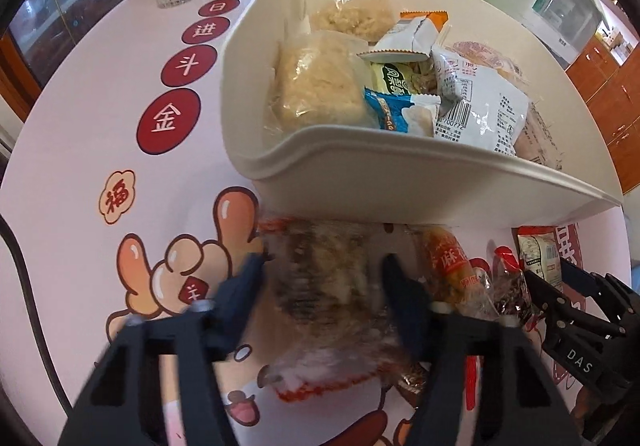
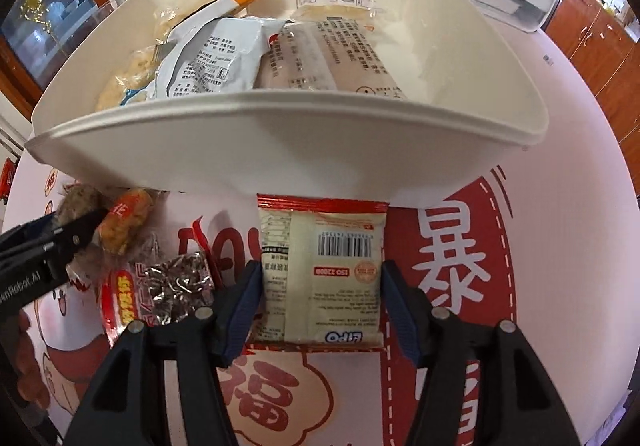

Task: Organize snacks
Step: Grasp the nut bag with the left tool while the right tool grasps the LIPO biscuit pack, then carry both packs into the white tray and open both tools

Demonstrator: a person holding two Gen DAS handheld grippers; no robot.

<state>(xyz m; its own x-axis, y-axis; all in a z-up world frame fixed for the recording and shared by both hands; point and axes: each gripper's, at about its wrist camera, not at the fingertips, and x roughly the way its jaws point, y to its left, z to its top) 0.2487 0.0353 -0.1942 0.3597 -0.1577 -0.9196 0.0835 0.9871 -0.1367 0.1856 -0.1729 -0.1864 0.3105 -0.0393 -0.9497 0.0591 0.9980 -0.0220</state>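
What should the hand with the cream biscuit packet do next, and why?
Probably lift it up and forward, over the bin's near rim. The right gripper already has its fingers against both sides of the cream biscuit packet, which sits just in front of the white bin, where other snacks already lie.

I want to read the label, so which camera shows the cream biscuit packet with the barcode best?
The right wrist view: the biscuit packet lies centred between the right gripper fingers, barcode and print sharp. The left wrist view shows only a corner of it at the right edge, partly hidden by the other gripper.
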